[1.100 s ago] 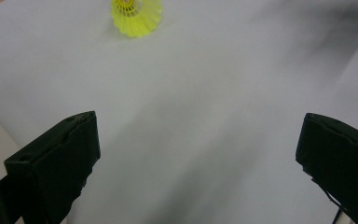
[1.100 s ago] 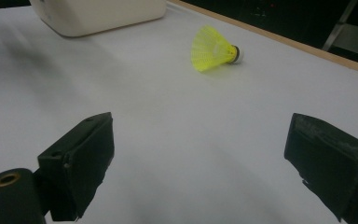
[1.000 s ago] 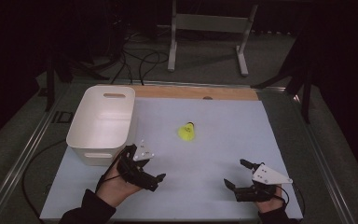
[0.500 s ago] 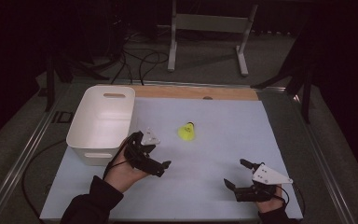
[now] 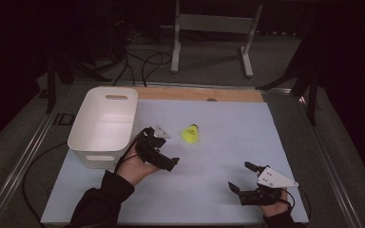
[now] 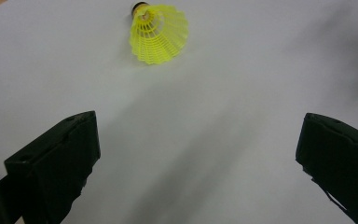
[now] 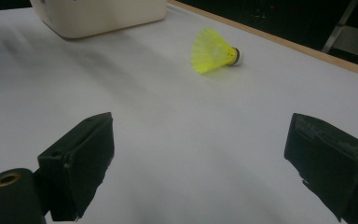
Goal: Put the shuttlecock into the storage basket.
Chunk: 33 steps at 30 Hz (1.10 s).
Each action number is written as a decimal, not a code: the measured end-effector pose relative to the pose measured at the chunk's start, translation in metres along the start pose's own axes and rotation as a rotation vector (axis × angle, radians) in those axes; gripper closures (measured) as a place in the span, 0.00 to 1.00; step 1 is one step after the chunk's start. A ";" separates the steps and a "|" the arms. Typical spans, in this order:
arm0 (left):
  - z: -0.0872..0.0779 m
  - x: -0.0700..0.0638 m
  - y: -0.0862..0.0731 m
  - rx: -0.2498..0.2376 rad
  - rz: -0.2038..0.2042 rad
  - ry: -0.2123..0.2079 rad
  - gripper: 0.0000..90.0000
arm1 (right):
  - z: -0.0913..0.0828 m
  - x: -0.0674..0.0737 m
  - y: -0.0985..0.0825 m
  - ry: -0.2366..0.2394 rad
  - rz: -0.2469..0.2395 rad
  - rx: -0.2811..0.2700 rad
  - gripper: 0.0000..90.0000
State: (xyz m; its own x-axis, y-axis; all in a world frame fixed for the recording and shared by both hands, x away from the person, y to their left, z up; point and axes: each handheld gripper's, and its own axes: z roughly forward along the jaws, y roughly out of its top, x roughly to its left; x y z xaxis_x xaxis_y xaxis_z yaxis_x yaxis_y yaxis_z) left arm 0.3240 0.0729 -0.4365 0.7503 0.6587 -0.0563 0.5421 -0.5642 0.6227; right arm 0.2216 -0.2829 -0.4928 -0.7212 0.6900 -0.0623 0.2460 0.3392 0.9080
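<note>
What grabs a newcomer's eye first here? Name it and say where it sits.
The bright yellow plastic shuttlecock stands out, lying on its side on the pale blue table mat, right of the white plastic bin. The left gripper hovers just short of it, jaws wide open. The right gripper waits open near the mat's near right corner.

Partial letters "ID" on the dark floor strip (image 5: 62, 118) beside the table — nothing else legible

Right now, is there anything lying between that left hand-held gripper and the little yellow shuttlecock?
Nothing visible. In the left gripper view, bare white table runs from the open left hand-held gripper to the shuttlecock. The white bin sits off to the side, out of that path.
</note>
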 end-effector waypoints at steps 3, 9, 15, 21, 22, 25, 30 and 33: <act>0.007 0.005 0.006 0.015 -0.007 -0.005 0.00 | 0.000 0.000 0.000 0.000 0.002 0.004 0.09; 0.019 0.012 0.013 0.037 -0.013 0.000 0.00 | 0.001 0.000 -0.001 0.002 0.001 0.005 0.09; 0.031 0.017 0.020 0.063 -0.023 -0.010 0.01 | 0.001 0.000 0.000 0.005 -0.003 0.006 0.09; 0.043 0.024 0.025 0.085 -0.048 -0.016 0.02 | 0.001 0.000 0.000 0.004 0.003 0.004 0.09; 0.046 0.025 0.025 0.088 -0.049 -0.013 0.02 | 0.001 0.000 -0.001 0.006 0.003 0.003 0.09; 0.052 0.027 0.028 0.106 -0.057 -0.014 0.02 | 0.001 0.000 -0.001 0.008 0.000 0.007 0.09; 0.064 0.031 0.032 0.115 -0.076 -0.028 0.03 | 0.001 0.000 -0.001 0.008 0.004 0.009 0.09; 0.069 0.031 0.036 0.121 -0.071 -0.025 0.04 | 0.001 0.000 -0.001 0.011 0.005 0.008 0.09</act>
State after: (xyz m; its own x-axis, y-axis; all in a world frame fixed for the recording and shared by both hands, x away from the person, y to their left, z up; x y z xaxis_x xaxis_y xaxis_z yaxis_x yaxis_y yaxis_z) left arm 0.3931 0.0388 -0.4701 0.7166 0.6876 -0.1174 0.6349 -0.5733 0.5179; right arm 0.2219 -0.2820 -0.4941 -0.7269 0.6847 -0.0535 0.2548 0.3412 0.9048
